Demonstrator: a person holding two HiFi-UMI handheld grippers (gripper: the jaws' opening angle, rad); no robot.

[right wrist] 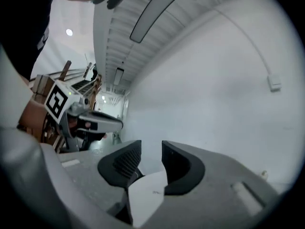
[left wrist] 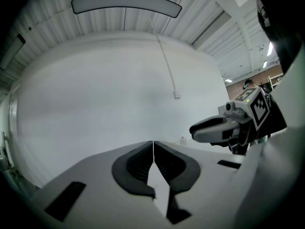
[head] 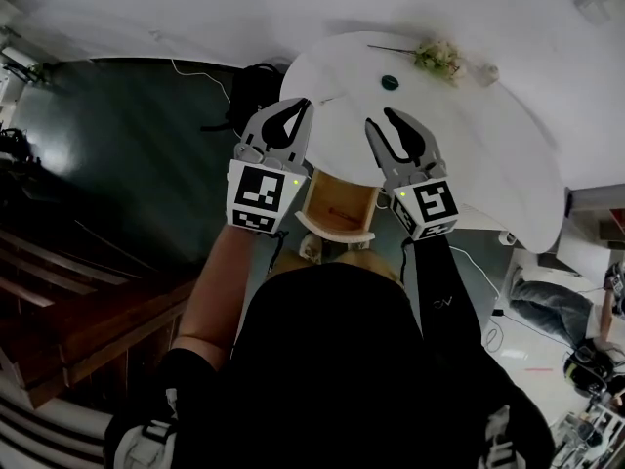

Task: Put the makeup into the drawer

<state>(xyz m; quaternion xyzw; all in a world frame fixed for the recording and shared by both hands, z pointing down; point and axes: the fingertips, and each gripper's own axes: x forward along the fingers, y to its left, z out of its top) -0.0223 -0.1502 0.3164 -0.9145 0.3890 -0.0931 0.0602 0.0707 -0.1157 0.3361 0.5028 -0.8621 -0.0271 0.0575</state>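
Both grippers are held up level in front of me, side by side, over the near edge of a round white table [head: 508, 145]. My left gripper [head: 296, 108] is shut, its pads meeting with nothing between them [left wrist: 153, 149]. My right gripper [head: 378, 122] stands open with an empty gap [right wrist: 151, 151]. Each gripper shows sideways in the other's view: the right one [left wrist: 209, 128] and the left one [right wrist: 102, 123]. An open wooden drawer [head: 339, 206] lies below and between the grippers. A small dark green round thing [head: 390, 82] sits on the table further back. No makeup is held.
A bunch of pale flowers [head: 438, 59] lies at the table's far side. A black bag or chair [head: 256, 86] stands at the table's left edge on the dark floor. Brown wooden steps [head: 68, 291] fill the lower left. Cables and gear [head: 547, 311] lie on the floor at right.
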